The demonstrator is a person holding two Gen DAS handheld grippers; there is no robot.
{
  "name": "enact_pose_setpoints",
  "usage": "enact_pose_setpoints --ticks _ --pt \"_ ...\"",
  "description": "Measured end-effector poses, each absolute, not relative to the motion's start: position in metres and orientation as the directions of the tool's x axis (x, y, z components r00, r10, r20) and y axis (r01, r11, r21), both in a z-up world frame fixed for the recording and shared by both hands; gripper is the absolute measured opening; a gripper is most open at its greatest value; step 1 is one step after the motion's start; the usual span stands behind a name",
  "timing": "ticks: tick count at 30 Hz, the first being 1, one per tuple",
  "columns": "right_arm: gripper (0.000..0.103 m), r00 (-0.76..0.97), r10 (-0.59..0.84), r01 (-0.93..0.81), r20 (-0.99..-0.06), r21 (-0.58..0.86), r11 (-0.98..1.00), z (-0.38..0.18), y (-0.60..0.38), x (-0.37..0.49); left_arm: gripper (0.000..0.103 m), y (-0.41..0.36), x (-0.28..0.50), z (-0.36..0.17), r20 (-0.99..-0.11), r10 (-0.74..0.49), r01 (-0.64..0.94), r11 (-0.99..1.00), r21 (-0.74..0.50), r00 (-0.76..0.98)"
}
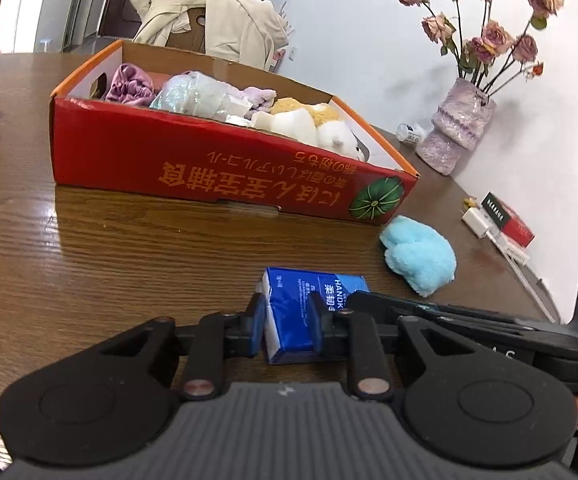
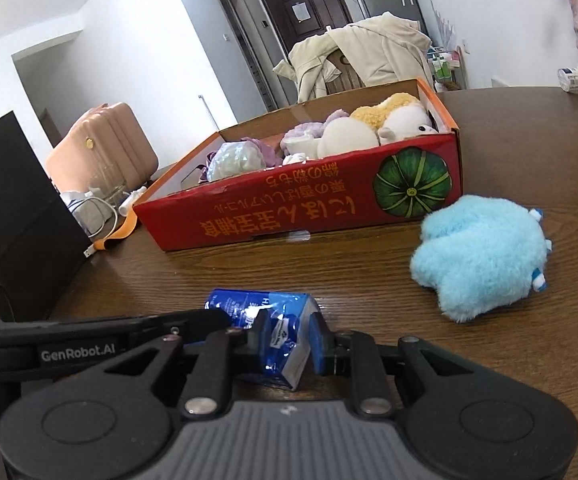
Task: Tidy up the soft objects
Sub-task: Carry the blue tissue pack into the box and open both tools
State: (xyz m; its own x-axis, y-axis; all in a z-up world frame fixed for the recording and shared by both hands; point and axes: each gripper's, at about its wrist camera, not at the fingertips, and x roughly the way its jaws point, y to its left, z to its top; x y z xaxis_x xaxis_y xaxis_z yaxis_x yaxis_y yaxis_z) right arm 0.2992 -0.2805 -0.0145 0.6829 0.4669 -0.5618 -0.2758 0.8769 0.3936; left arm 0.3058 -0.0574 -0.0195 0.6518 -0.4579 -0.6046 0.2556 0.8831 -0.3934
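Observation:
A blue tissue pack (image 1: 305, 312) lies on the brown wooden table, and both grippers are shut on it. My left gripper (image 1: 287, 326) clamps one end. My right gripper (image 2: 287, 344) clamps the other end of the pack (image 2: 277, 336), which looks crumpled there. The right gripper's fingers (image 1: 429, 308) show in the left wrist view, the left gripper's fingers (image 2: 129, 326) in the right wrist view. A fluffy light-blue plush (image 1: 419, 258) (image 2: 481, 254) lies on the table beside a red cardboard box (image 1: 209, 164) (image 2: 297, 204) that holds several soft toys and cloths.
A purple vase with dried roses (image 1: 455, 128) stands by the wall, with a small bottle (image 1: 411, 133) beside it. A red book and a white charger (image 1: 501, 220) lie at the table's right edge. A black box (image 2: 13, 216), cables (image 2: 97, 216) and a pink suitcase (image 2: 105, 148) are left.

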Motion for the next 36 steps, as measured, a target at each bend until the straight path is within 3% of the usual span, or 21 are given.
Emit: enact_pose_setpoints --ticks 4,7,10,13,17,23,28,30,33,36 --pt "0.019 0.673 0.483 -0.248 -0.56 0.444 0.861 -0.014 -0.285 0.302 0.022 -0.062 0.303 -0.008 -0.601 -0.432 0.251 0.897 -0.364 0.673" --pt "0.018 0.698 0.486 -0.247 -0.525 0.461 0.852 0.006 -0.288 0.303 0.022 -0.068 0.303 0.025 -0.523 -0.418 0.292 0.905 -0.308 0.743" --pt "0.018 0.753 0.48 -0.302 -0.449 0.412 0.86 0.046 -0.289 0.313 0.022 -0.066 0.331 0.063 -0.459 -0.439 0.322 0.894 -0.312 0.773" --pt "0.018 0.778 0.465 -0.337 -0.422 0.345 0.876 0.075 -0.286 0.347 0.022 -0.067 0.378 0.081 -0.468 -0.44 0.31 0.891 -0.331 0.766" --pt "0.018 0.737 0.456 -0.325 -0.499 0.329 0.887 0.078 -0.277 0.42 0.021 -0.064 0.442 0.064 -0.574 -0.402 0.221 0.906 -0.36 0.713" --pt "0.019 0.594 0.441 -0.289 -0.673 0.333 0.897 0.033 -0.257 0.483 0.022 -0.064 0.472 0.011 -0.716 -0.355 0.19 0.934 -0.303 0.601" --pt "0.026 0.548 0.449 -0.27 -0.706 0.359 0.893 0.01 -0.252 0.491 0.025 -0.059 0.473 0.002 -0.706 -0.347 0.199 0.937 -0.287 0.617" --pt "0.027 0.552 0.457 -0.269 -0.697 0.37 0.889 0.009 -0.254 0.493 0.03 -0.056 0.468 0.004 -0.687 -0.355 0.208 0.934 -0.291 0.634" --pt "0.039 0.565 0.45 -0.267 -0.692 0.363 0.893 0.009 -0.258 0.491 0.046 -0.055 0.454 0.015 -0.651 -0.369 0.226 0.928 -0.296 0.663" --pt "0.04 0.6 0.431 -0.266 -0.674 0.341 0.902 0.023 -0.267 0.481 0.046 -0.053 0.438 0.034 -0.621 -0.382 0.255 0.924 -0.286 0.685"
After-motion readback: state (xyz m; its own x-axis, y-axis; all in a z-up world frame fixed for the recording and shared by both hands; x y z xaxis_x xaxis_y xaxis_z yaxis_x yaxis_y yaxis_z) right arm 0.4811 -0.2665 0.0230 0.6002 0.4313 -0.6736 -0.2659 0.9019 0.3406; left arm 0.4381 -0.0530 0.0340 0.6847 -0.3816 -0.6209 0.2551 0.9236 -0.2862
